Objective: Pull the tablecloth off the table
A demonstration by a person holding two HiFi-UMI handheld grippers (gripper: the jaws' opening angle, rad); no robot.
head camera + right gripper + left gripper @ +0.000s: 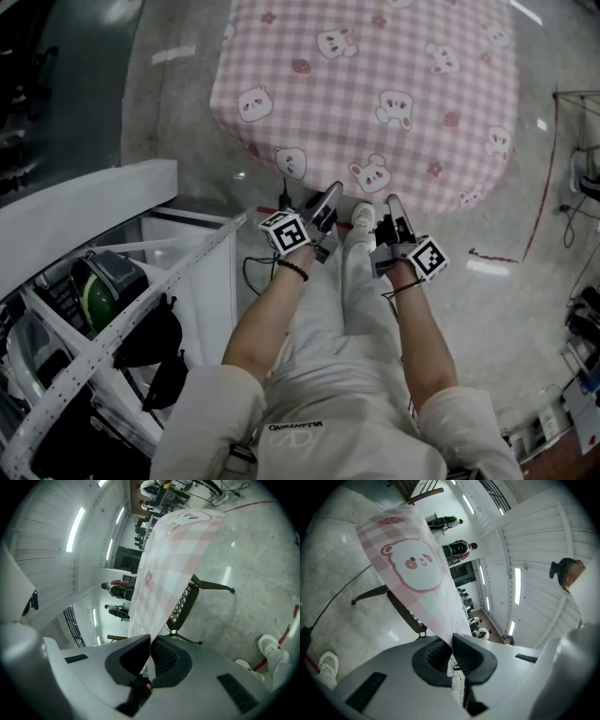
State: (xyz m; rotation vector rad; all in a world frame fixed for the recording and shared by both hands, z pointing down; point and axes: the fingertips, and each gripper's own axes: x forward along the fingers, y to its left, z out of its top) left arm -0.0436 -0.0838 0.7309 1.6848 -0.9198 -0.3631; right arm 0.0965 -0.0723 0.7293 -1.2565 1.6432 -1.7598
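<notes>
left gripper [329, 196] and right gripper [395, 204] are both pinching the near hem of the tablecloth [375, 80] lying across the top centre, so I'm guessing it's calling for a steady pull down-frame next

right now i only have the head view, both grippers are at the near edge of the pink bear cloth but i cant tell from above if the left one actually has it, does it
Observer: Yes. In the left gripper view, the left gripper has its jaws closed on the edge of the tablecloth, which runs straight up out of them.
Operator: ok and the right one
Observer: Same there. In the right gripper view, the right gripper has its jaws closed on a thin fold of the tablecloth, with the checked fabric stretching away from them.
</notes>
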